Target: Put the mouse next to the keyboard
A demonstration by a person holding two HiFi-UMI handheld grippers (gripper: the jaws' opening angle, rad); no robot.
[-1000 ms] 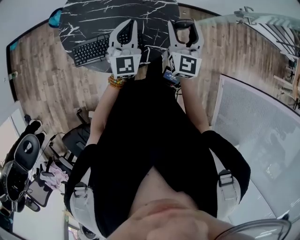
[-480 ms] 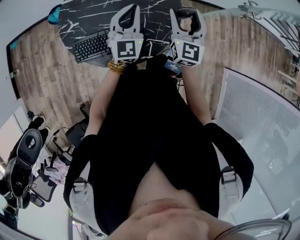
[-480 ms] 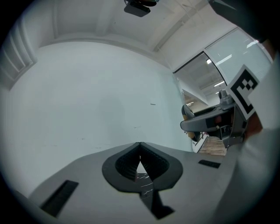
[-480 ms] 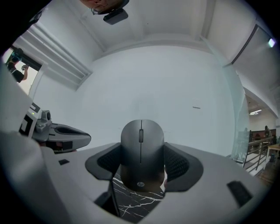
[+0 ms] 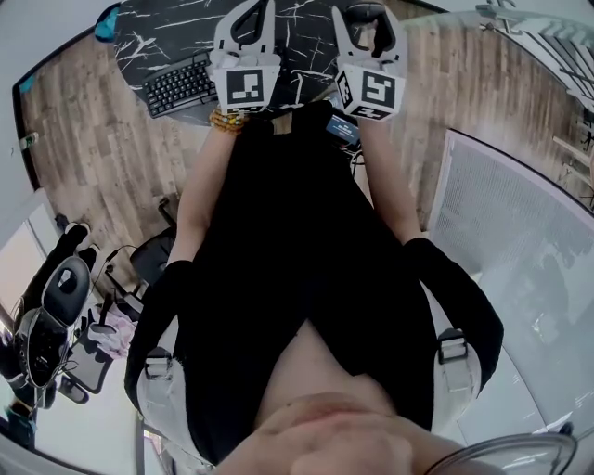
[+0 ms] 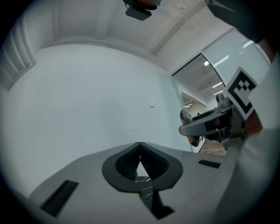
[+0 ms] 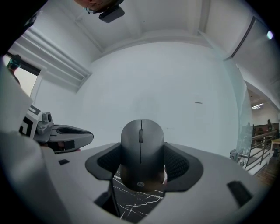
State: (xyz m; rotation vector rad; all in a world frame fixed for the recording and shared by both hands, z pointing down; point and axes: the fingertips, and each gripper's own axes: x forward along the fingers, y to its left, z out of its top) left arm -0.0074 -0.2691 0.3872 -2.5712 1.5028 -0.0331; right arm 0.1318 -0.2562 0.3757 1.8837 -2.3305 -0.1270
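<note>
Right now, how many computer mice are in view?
1. The grey mouse sits between the jaws of the right gripper. The left gripper holds none. Others may be hidden.

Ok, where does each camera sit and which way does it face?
Head view: on the head, facing steeply down; torso, left tool, right tool, table, keyboard.
Left gripper view: on left tool, along its shut jaws toward a white wall.
Right gripper view: on right tool, along jaws clamping the mouse.
Shared: each gripper view shows the other tool.
</note>
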